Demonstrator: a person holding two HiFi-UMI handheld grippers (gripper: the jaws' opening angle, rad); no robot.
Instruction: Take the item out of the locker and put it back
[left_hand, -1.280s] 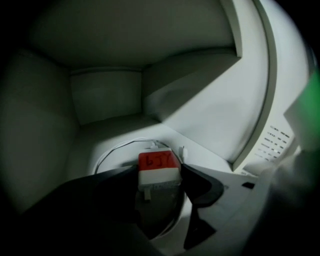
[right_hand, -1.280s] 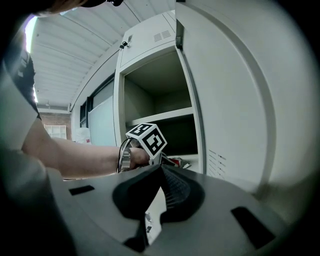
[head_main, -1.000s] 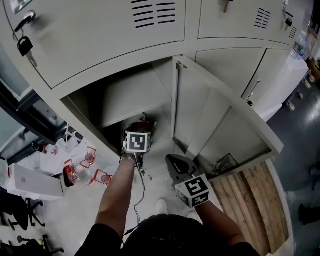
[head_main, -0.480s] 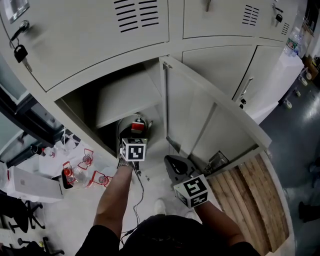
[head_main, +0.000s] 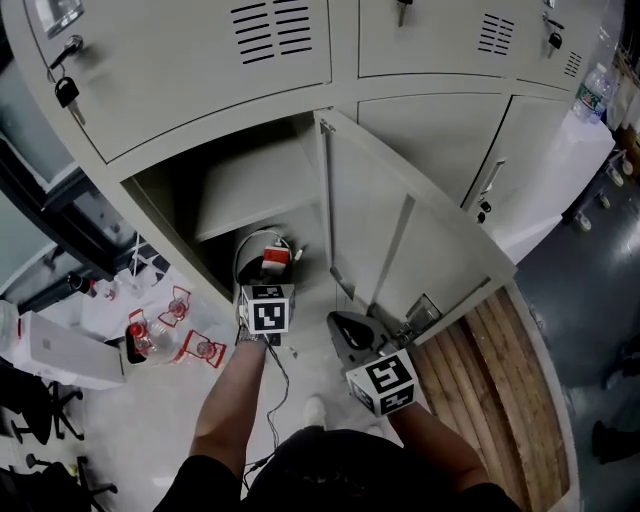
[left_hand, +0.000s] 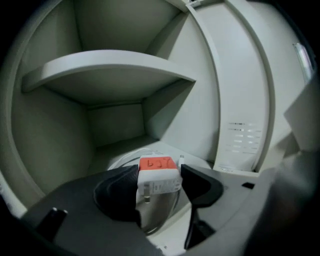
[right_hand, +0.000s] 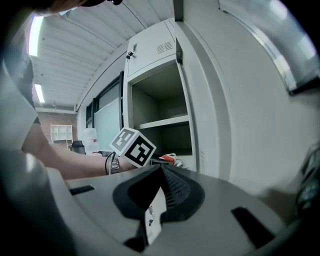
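A white charger with an orange top sits clamped between the black pads of my left gripper. Its white cable trails in a loop onto the locker floor. In the head view the charger shows just above the left gripper, at the mouth of the open lower locker. My right gripper hangs to the right, in front of the open locker door, with its jaws together and nothing in them. From its own view the right gripper points toward the locker and the left marker cube.
An empty shelf spans the locker above the charger. Water bottles with red labels and a white box lie on the floor at the left. A wooden pallet lies at the right. Neighbouring locker doors are closed.
My left gripper has drawn back from inside the locker toward its opening, bringing the charger and cable with it. The right gripper has stayed where it was.
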